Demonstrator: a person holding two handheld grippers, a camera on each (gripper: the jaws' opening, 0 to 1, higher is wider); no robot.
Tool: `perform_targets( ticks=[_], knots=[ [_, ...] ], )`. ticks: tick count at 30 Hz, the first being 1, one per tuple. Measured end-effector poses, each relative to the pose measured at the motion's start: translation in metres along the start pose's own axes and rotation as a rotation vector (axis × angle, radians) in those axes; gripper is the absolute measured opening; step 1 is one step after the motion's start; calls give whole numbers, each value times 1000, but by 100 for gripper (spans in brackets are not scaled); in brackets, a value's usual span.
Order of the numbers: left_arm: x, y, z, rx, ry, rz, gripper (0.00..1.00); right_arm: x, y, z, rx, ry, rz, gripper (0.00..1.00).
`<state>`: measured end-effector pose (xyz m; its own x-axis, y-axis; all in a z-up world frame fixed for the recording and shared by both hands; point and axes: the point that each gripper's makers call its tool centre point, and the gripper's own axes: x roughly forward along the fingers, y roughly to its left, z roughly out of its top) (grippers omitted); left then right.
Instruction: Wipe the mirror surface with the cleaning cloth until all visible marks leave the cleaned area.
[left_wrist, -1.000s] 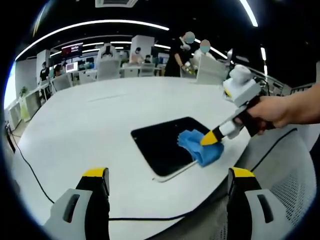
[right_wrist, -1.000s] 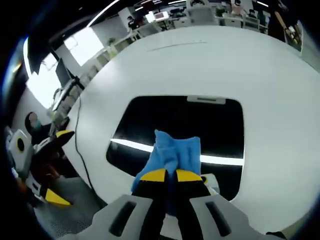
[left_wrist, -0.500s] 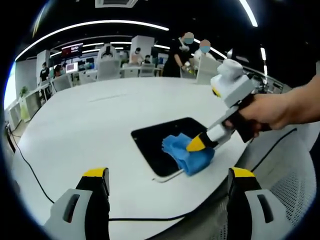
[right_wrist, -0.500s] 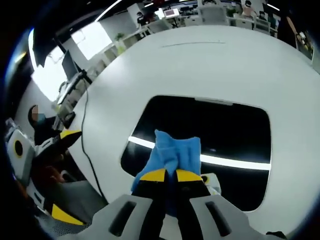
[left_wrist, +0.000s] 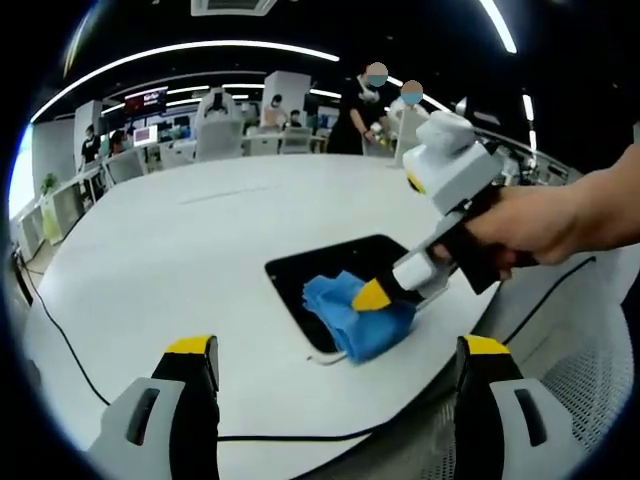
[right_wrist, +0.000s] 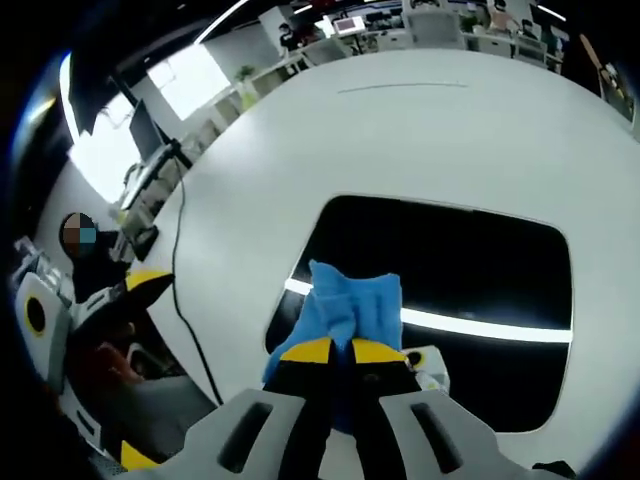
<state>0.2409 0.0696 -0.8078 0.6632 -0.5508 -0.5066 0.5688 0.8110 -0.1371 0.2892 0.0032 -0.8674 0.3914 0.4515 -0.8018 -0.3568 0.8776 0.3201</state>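
A dark rectangular mirror (left_wrist: 330, 272) (right_wrist: 450, 260) with a pale frame lies flat on the white round table (left_wrist: 180, 250). A blue cleaning cloth (left_wrist: 352, 312) (right_wrist: 352, 308) rests on the mirror near its front corner. My right gripper (right_wrist: 340, 350) (left_wrist: 372, 296) is shut on the cloth and presses it onto the glass; a hand holds it from the right in the left gripper view. My left gripper (left_wrist: 335, 345) stands open low over the table's near edge, well short of the mirror, with nothing between its yellow-tipped jaws.
A black cable (left_wrist: 60, 340) runs along the table's near left edge. A mesh chair (left_wrist: 585, 350) stands at the right. Desks, monitors and people fill the far room. In the right gripper view the left gripper (right_wrist: 60, 330) shows at the left edge beside a seated person.
The right gripper has dragged the cloth leftwards and nearer across the mirror, toward its front corner. The left gripper has stayed still.
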Motion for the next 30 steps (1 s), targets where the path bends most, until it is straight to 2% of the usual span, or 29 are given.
perform_targets(
  ticks=[15, 30],
  knots=[
    [0, -1, 0, 4, -1, -6, 99, 16, 27, 10, -46, 17, 34, 0],
    [0, -1, 3, 4, -13, -6, 99, 18, 31, 11, -44, 23, 50, 0]
  ],
)
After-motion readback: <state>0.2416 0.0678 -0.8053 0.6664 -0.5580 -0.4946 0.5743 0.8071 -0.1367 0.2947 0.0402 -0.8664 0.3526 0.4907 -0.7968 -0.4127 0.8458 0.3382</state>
